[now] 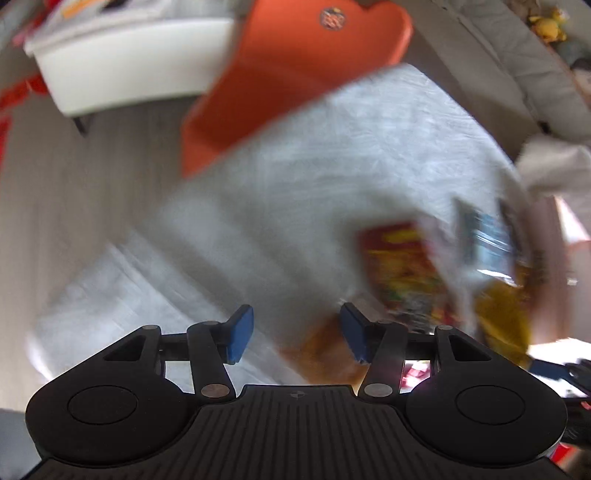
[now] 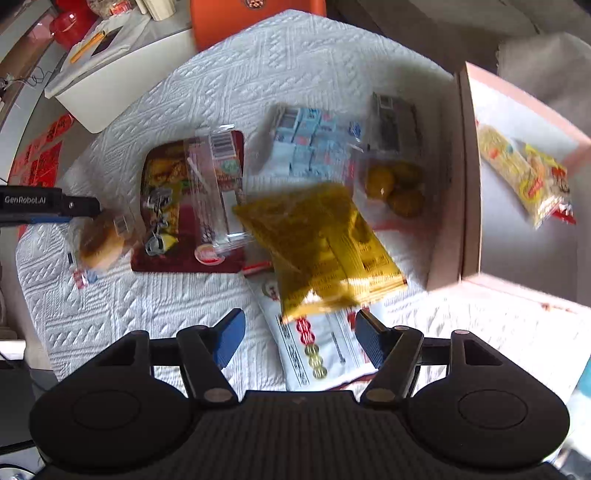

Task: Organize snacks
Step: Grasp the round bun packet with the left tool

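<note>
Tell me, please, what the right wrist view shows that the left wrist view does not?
Only the right wrist view shows the pink box holding a yellow noodle packet, and the left gripper by a bun. Only the left view shows the yellow plush toy. Both share the white quilted cloth, orange chair and red snack tray.

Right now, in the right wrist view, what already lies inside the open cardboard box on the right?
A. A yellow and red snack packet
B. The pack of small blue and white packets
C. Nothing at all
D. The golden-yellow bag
A: a yellow and red snack packet lies inside the cardboard box, while the golden-yellow bag and the blue and white packets are on the white cloth outside it.
</note>
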The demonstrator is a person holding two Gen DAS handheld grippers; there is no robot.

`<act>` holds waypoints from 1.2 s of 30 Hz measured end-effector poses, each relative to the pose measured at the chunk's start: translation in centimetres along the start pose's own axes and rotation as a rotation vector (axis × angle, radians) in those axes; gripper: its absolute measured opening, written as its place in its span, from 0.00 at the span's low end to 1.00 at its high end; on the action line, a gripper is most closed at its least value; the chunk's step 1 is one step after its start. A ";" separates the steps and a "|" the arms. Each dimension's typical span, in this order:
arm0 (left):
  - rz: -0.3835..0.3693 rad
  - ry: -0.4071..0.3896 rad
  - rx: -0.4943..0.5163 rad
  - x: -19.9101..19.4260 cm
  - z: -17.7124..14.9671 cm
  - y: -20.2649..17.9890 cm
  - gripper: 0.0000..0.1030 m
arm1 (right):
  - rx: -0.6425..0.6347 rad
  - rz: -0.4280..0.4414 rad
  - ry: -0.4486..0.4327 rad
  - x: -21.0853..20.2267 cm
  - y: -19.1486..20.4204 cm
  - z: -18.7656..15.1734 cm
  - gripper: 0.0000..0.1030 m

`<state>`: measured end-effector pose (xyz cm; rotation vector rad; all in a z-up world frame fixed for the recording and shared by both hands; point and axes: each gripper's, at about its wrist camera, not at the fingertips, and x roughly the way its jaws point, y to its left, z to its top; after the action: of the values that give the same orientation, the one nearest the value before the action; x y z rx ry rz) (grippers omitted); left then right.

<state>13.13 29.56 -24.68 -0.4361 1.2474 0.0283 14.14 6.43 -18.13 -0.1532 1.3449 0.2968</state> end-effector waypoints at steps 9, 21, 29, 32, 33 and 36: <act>-0.011 -0.038 0.055 -2.5 -2.2 -1.9 0.56 | -0.067 -0.012 -0.004 -0.4 0.7 2.2 0.65; 0.095 0.063 0.451 0.4 -4.8 -7.2 0.63 | -0.179 0.048 -0.013 0.4 -1.0 -1.0 0.68; 0.079 0.065 0.291 1.4 -2.9 -7.0 0.63 | -0.198 0.006 -0.068 -1.2 -2.8 -3.1 0.68; 0.057 0.119 0.211 0.9 -3.0 -6.6 0.58 | -0.226 -0.029 -0.139 -2.3 -1.8 -2.1 0.69; 0.043 0.143 0.164 0.5 -3.4 -6.3 0.58 | -0.233 -0.040 -0.157 -2.5 -1.2 -1.5 0.71; -0.007 0.201 0.126 -0.5 -6.0 -6.6 0.58 | -0.246 -0.039 -0.184 -2.3 0.7 1.6 0.74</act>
<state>9.21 21.58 -23.65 -0.3399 1.4369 -0.1017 15.03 7.27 -15.53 -0.3499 1.1190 0.4327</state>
